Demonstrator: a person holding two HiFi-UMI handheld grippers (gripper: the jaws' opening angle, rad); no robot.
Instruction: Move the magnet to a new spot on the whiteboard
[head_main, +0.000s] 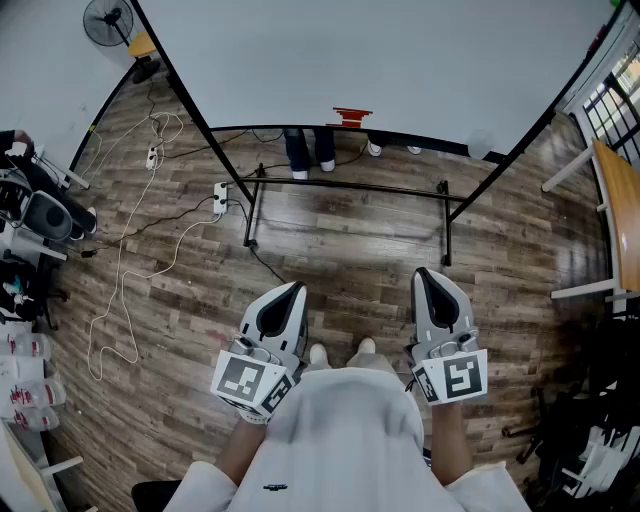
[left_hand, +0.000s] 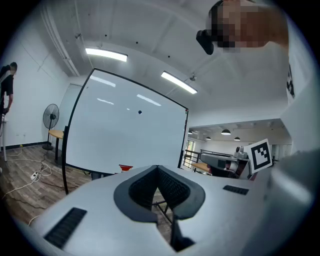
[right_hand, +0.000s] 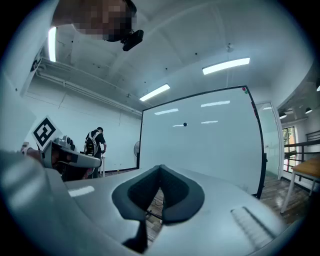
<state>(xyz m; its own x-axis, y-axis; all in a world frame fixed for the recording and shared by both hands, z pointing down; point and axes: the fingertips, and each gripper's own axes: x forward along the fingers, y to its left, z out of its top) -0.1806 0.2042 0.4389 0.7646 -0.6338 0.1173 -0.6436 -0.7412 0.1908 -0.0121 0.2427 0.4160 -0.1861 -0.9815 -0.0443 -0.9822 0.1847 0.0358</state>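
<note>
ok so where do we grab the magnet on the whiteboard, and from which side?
Probably by its rim: the magnet is a small round dot flat on the upright whiteboard, so come straight at the board's face, jaws straddling it.

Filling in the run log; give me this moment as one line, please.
stage: before reach | left gripper: shut, empty | right gripper: shut, empty | magnet: on whiteboard, untouched
</note>
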